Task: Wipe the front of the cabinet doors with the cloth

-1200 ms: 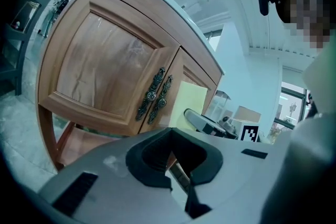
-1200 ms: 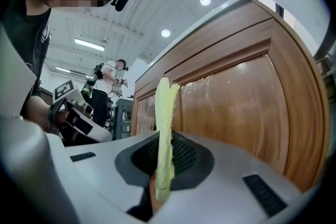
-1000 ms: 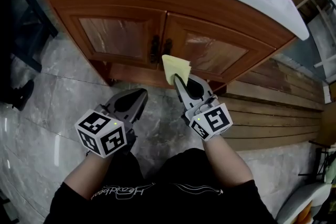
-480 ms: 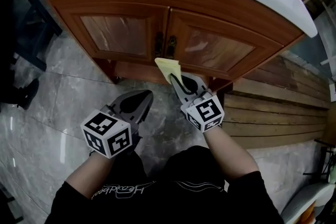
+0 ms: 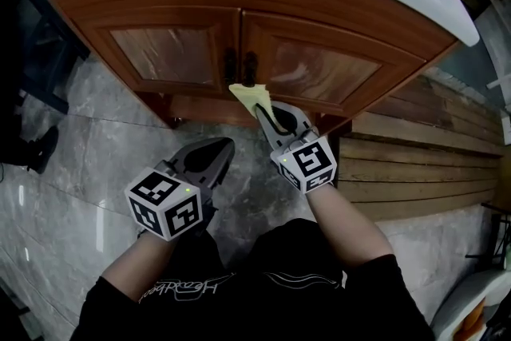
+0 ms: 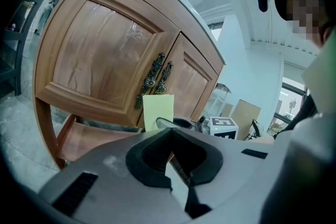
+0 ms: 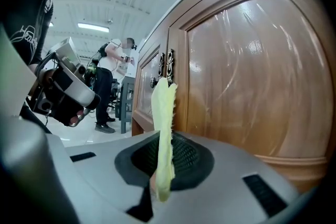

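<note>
Straight ahead stand the cabinet doors (image 5: 319, 68). The yellow cloth (image 5: 249, 94) rises upright toward their centre seam, just below the handles (image 5: 239, 66), pinched in my right gripper (image 5: 261, 111). My left gripper (image 5: 217, 148), jaws pressed together and empty, hangs farther back.

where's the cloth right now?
Head view, centre: the yellow cloth is pinched in the right gripper, at the seam between the two cabinet doors, just below their dark handles.
</note>
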